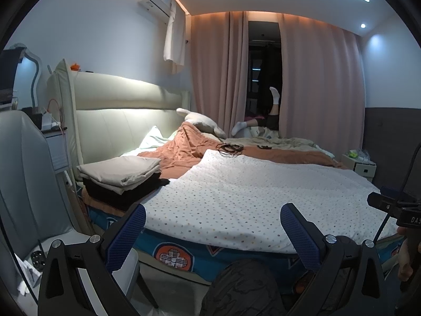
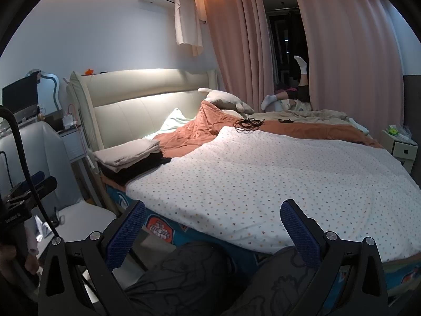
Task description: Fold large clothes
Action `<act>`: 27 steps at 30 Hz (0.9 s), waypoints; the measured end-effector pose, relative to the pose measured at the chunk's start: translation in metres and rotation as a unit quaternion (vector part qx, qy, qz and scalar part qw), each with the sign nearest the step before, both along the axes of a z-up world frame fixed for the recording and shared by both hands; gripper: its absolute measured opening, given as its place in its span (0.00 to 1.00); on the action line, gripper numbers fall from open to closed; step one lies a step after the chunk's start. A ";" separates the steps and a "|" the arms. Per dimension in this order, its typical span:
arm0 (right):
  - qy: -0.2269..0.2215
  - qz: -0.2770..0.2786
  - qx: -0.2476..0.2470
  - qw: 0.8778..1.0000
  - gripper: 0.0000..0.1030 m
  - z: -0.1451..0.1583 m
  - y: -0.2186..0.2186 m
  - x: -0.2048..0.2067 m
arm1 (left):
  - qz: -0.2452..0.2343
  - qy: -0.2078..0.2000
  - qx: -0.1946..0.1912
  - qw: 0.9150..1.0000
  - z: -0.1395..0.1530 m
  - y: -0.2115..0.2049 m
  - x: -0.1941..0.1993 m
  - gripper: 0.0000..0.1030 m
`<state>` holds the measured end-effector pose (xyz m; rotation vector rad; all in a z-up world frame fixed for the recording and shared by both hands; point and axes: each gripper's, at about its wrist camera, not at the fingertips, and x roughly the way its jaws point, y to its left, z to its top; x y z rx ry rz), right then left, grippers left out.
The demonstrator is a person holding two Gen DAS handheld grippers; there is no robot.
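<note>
**Hovering over the bed with nothing picked up yet**

Standing at the foot of the bed (image 2: 163, 230) here, and both grippers are just hanging in the air. The left gripper (image 1: 213, 233) has its fingers wide apart with nothing between them, and the right gripper (image 2: 213, 230) is the same, spread and empty. The person's knees are right up against the bed edge.

Laundry-wise, there's a folded beige piece (image 1: 123, 169) sitting on top of a folded black piece (image 1: 126, 189) at the left side of the bed, near the headboard (image 1: 123, 105). So some of the job looks done. I honestly can't tell what's next in line. The white dotted cover (image 1: 250, 194) is spread flat across the bed and looks more like bedding than clothes.

What could go sideways, as I see it: a bunch of dark cables (image 1: 230, 148) lies at the far edge of that dotted cover. If anyone drags fabric across there, the cables probably come along or get folded in. Also, that stack sits close to the mattress edge, so a careless sweep of the left gripper could knock it off.
</note>
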<state>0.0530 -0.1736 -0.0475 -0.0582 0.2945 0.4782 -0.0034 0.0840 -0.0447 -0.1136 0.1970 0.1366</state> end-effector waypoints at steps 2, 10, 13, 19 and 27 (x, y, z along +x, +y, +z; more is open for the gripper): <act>0.000 -0.001 0.000 1.000 0.99 0.000 0.000 0.000 | -0.001 0.000 0.001 1.000 0.001 -0.001 0.000 0.99; 0.000 -0.002 0.002 1.000 0.99 -0.001 0.000 0.000 | 0.003 0.005 0.006 1.000 0.003 -0.003 0.000 1.00; 0.001 -0.005 0.005 1.000 0.99 -0.002 -0.001 0.000 | 0.007 0.004 0.010 1.000 0.003 -0.004 0.000 0.99; 0.003 -0.009 0.009 1.000 0.99 -0.004 -0.002 -0.001 | 0.010 0.002 0.013 1.000 0.002 -0.005 -0.001 1.00; 0.004 -0.009 0.010 1.000 0.99 -0.006 -0.003 -0.001 | 0.009 0.001 0.019 1.000 0.002 -0.009 -0.005 1.00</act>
